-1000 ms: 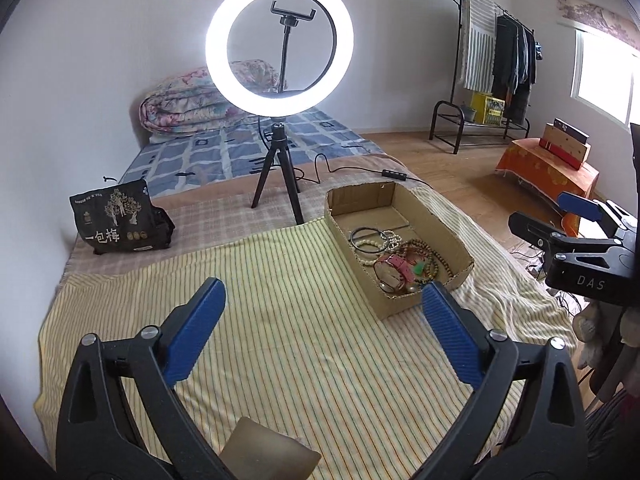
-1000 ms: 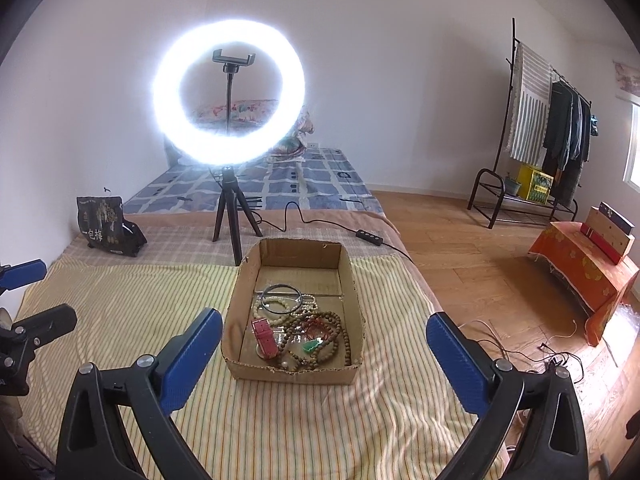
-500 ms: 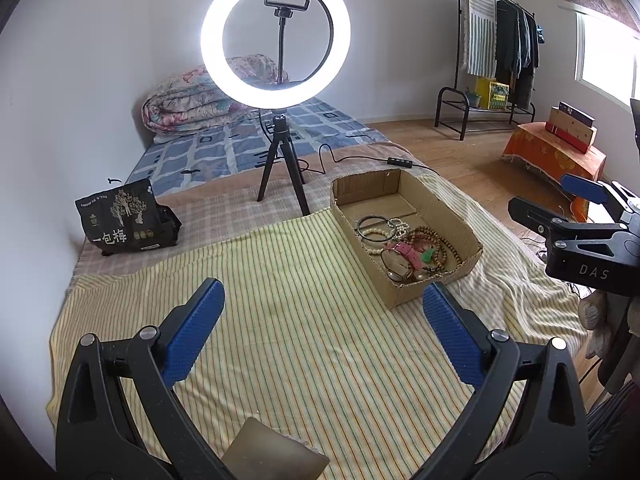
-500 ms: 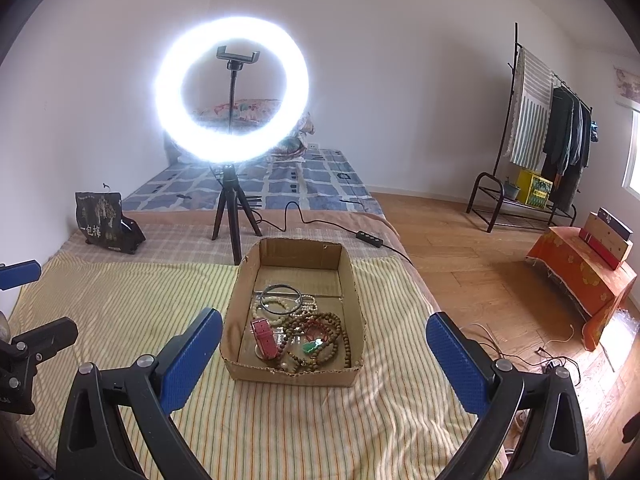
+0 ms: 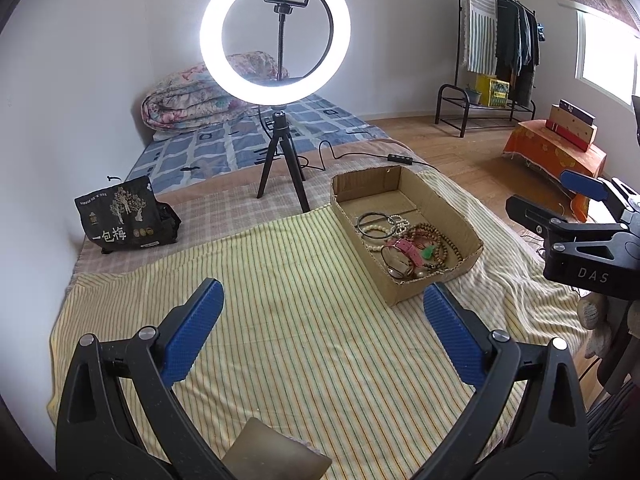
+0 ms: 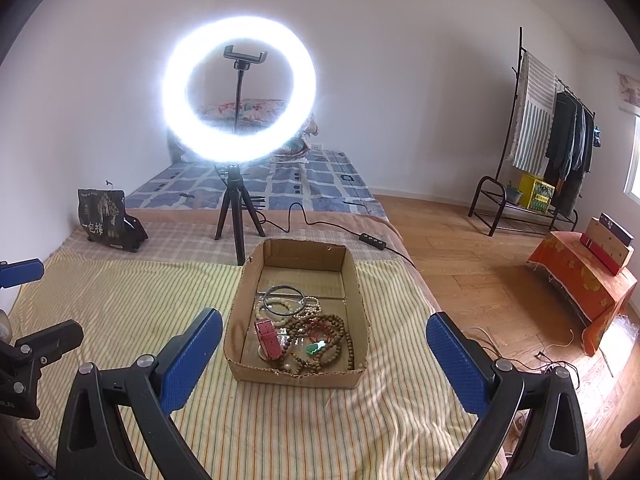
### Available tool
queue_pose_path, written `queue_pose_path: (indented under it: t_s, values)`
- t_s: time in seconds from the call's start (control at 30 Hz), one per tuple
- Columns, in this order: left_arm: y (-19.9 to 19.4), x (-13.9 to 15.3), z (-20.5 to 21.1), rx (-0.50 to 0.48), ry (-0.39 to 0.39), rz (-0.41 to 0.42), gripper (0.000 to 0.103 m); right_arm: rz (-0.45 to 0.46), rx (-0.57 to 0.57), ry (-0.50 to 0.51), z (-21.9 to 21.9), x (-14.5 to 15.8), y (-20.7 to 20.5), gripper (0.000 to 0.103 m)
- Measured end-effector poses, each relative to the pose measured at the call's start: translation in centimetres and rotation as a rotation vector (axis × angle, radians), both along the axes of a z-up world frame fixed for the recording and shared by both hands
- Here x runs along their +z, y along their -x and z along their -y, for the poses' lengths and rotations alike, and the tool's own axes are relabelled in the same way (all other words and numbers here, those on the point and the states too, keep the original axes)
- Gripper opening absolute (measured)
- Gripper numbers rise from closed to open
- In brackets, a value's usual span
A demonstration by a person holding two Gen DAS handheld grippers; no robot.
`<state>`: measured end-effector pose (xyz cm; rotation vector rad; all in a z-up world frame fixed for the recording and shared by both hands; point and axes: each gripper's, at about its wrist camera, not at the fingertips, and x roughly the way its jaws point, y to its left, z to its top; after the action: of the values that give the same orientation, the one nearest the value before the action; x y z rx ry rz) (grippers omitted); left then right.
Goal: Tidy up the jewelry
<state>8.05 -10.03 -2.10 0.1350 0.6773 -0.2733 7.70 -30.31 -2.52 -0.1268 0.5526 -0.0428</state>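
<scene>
**Both grippers held spread above the striped bedspread**

At the left, the left gripper (image 5: 322, 312) is held with its blue pads wide apart, nothing between them, over the yellow striped bedspread (image 5: 280, 280). Near the middle, the jewelry (image 6: 308, 330) is seen heaped in an open cardboard box (image 6: 236, 320): beaded bracelets, a black bangle, a pink watch strap. At the right, the right gripper (image 6: 324, 344) is likewise spread, empty, short of the box.
</scene>
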Motion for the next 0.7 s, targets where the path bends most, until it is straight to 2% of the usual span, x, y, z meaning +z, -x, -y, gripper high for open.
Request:
queue_pose_path:
  t_s: [0.7]
  values:
    - [0.18,-0.03,0.02,0.023,-0.020,0.009,0.102,-0.021,0.020,0.021,-0.34,-0.43,-0.19,0.103]
